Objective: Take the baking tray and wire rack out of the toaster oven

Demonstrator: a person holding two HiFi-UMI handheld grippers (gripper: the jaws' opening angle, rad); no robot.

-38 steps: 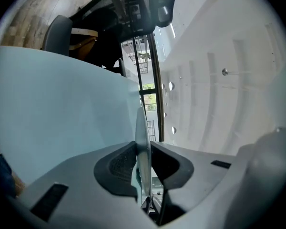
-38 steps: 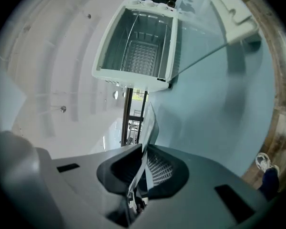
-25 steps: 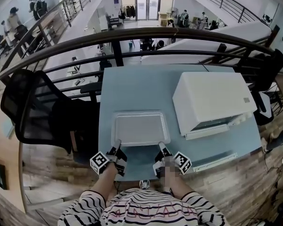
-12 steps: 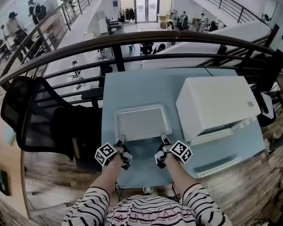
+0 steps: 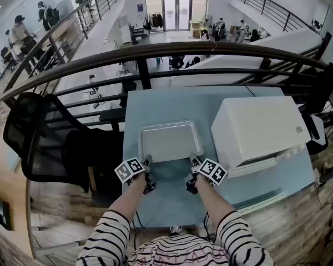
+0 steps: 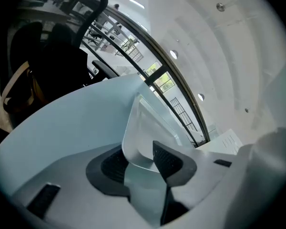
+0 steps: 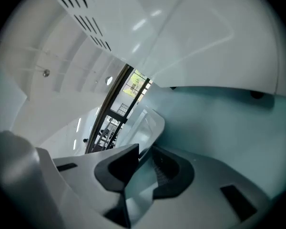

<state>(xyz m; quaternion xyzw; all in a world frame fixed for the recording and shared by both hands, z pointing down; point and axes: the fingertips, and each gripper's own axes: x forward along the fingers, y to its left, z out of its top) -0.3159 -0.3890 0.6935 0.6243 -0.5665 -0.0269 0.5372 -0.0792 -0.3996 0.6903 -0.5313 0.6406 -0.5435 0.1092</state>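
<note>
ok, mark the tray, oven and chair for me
tray (image 5: 169,142), head view, on its bare floor
oven (image 5: 261,127), head view, on its white top
chair (image 5: 36,133), head view, on its mesh backrest

Pale-blue table (image 5: 166,104) by dark railing (image 5: 155,47) w/ blk mesh chair (image 5: 33,132) at left, wood floor (image 5: 55,215), glass doors (image 5: 175,5) in bg.

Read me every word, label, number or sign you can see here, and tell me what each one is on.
No words or numbers can be read in any view.
Top of the oven: a small grey label, too small to read.
The cube on the left gripper and the cube on the right gripper: black-and-white square markers, patterns only, no letters.
Both grippers' jaws have just been opening, with the tray rim between them.
</note>
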